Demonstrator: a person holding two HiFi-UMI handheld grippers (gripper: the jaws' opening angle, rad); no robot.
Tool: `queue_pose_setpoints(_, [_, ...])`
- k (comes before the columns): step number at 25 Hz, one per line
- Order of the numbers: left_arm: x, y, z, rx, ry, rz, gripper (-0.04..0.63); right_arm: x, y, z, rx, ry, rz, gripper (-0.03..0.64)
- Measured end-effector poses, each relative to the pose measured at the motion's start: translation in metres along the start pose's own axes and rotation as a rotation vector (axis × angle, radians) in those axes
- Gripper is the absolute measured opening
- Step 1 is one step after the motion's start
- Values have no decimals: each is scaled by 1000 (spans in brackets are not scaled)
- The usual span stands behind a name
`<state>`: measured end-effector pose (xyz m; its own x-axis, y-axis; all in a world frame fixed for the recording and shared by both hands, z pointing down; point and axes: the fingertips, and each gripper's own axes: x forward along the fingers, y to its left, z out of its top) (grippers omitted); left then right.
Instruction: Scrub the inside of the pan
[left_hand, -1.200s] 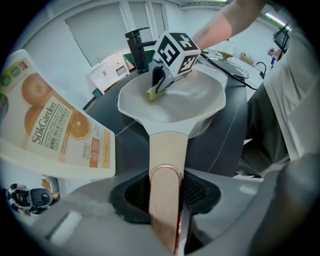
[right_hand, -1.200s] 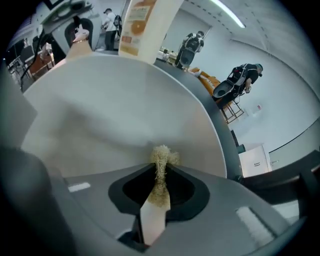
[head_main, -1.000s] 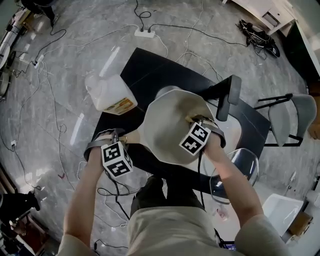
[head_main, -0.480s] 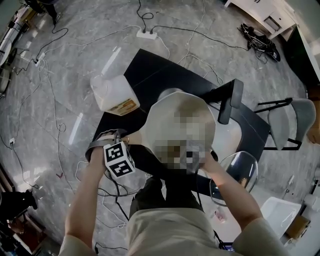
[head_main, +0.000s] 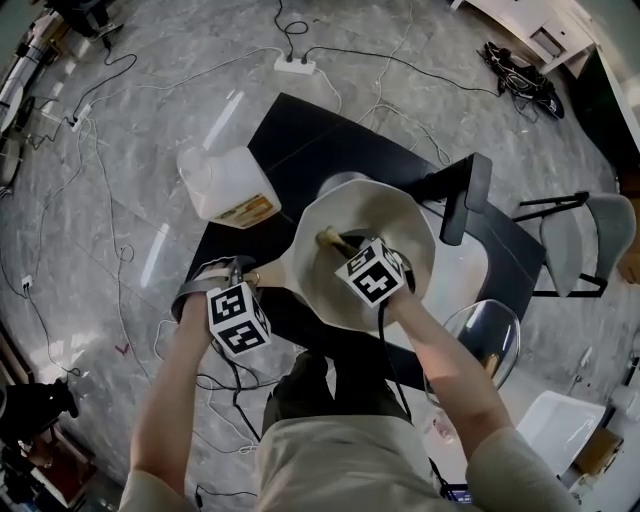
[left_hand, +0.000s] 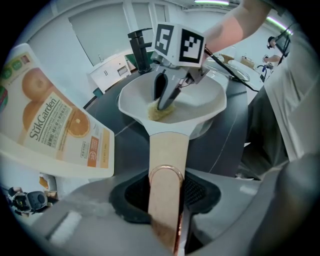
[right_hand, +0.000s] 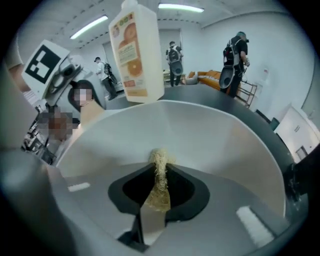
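While my left gripper (left_hand: 167, 192) has its fingers clamped on the handle (left_hand: 168, 150), steadying the pan (head_main: 400, 225) on the desk (head_main: 300, 140), my right gripper (left_hand: 167, 98) has its fingers pinched tight on the scrubber (right_hand: 160, 167), whose tuft is down on the pan's floor. I judge the scrubbing is under way. Next I should sweep the scrubber across the floor and up the walls, pressing firmly, with my left grip unmoved.
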<state>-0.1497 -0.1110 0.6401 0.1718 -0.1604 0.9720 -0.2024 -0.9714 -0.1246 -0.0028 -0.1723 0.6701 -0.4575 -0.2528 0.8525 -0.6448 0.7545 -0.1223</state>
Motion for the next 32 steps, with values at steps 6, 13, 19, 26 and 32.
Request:
queue_pose_setpoints(6, [0,-1,2,1,-5,0,150,-16,-75,-23,-37,87,-262,71])
queue_pose_setpoints(13, [0,0,0,3,-9,1,150,-40,-78,-76,-177,346,-279,71])
queue_pose_setpoints(19, [3,0,0,5,-9,-1,150,-63,-40,-114,-259,562,-93,69])
queue_pose_setpoints(26, [0,-1,-2,2,1,-3,150,-77,54,-122,-174,560,224,69])
queue_pose_setpoints(32, [1,-2,1,-2,-8,-4,150,-70,96,-82,-4,389,379,69])
